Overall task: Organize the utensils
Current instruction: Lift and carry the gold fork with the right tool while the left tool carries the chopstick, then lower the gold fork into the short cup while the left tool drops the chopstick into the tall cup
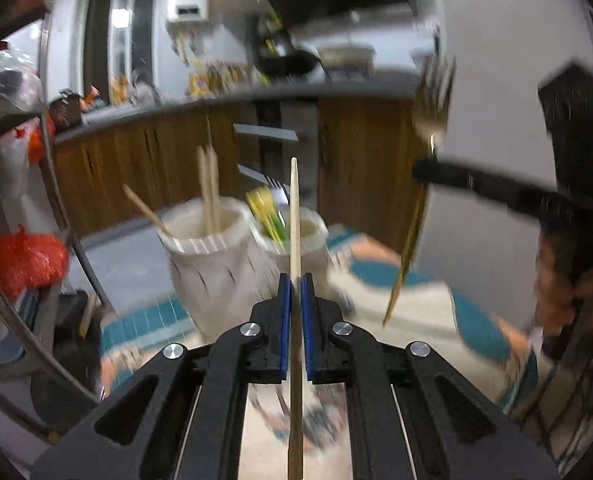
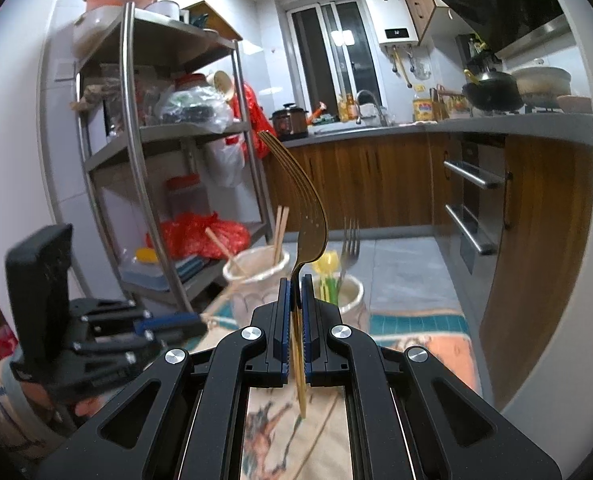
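My left gripper (image 1: 295, 280) is shut on a wooden chopstick (image 1: 294, 216) that stands up between its blue pads. My right gripper (image 2: 295, 282) is shut on the handle of a gold fork (image 2: 296, 196), tines up; the same gold fork (image 1: 432, 104) shows at the right of the left wrist view. Ahead on the patterned cloth stand two white holders. The left holder (image 2: 256, 276) has several wooden chopsticks (image 2: 280, 228) in it. The right holder (image 2: 352, 292) has a silver fork (image 2: 348, 240) and yellow-green utensils (image 2: 326, 268). The left gripper (image 2: 204, 326) appears at the left of the right wrist view.
A metal shelf rack (image 2: 136, 140) with bags and boxes stands to the left. Wooden kitchen cabinets (image 2: 368, 176) and a grey counter run across the back, with an oven (image 2: 472, 200) at the right. The patterned cloth (image 2: 416, 344) covers the surface under both grippers.
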A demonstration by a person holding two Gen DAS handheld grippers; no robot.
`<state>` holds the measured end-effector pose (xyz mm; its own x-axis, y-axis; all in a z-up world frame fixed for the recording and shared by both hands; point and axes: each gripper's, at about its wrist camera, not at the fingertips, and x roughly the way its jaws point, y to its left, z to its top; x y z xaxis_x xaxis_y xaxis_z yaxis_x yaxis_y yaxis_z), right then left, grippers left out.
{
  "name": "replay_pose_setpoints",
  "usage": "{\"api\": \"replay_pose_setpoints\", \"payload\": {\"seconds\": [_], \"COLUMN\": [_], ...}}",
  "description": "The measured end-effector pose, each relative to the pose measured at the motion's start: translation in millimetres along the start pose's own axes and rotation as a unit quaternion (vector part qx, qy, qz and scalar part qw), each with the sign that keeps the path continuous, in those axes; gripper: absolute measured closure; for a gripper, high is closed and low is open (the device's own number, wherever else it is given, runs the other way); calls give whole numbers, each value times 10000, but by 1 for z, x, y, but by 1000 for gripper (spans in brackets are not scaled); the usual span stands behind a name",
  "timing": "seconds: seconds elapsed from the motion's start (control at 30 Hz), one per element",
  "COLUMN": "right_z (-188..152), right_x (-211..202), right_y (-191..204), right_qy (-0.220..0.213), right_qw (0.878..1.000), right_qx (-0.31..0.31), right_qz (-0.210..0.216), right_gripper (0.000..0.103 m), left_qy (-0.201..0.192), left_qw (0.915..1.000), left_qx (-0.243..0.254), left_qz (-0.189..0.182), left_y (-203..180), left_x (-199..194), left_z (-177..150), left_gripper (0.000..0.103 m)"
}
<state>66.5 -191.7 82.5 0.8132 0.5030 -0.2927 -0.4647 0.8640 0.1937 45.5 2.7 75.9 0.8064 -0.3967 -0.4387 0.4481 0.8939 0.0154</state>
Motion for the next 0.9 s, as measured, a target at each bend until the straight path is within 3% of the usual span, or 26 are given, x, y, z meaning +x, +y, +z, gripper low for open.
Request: {"api": "replay_pose_setpoints", "payload": {"seconds": [0.3,0.5,0.67,0.77,0.9], "right_z": [43,58,54,46,32], "right_x": [35,58,78,91,105], "right_y": [-13,-29,-39,-41,-42], "right_qy": [-281,-472,-469,-286,16], "right_qw": [9996,9985,9985,9991,9995], "right_qx": [79,174,203,221,238], "right_qz": [-21,-196,-181,-205,-205], "right_gripper": [97,97,97,97,97], "left_qy": [-1018,-1279,-1398,-1455,-1453], "left_qw": [9921,9863,9855,9856,9869], "left_qx": [-725,-1025,-858,-553,-252], "left_qz": [99,188,445,664,657], "left_y": [53,73,67,57,46], "left_x": [38,76,93,97,92], "left_z": [56,73,73,69,63], "left_gripper": [98,98,98,98,98]}}
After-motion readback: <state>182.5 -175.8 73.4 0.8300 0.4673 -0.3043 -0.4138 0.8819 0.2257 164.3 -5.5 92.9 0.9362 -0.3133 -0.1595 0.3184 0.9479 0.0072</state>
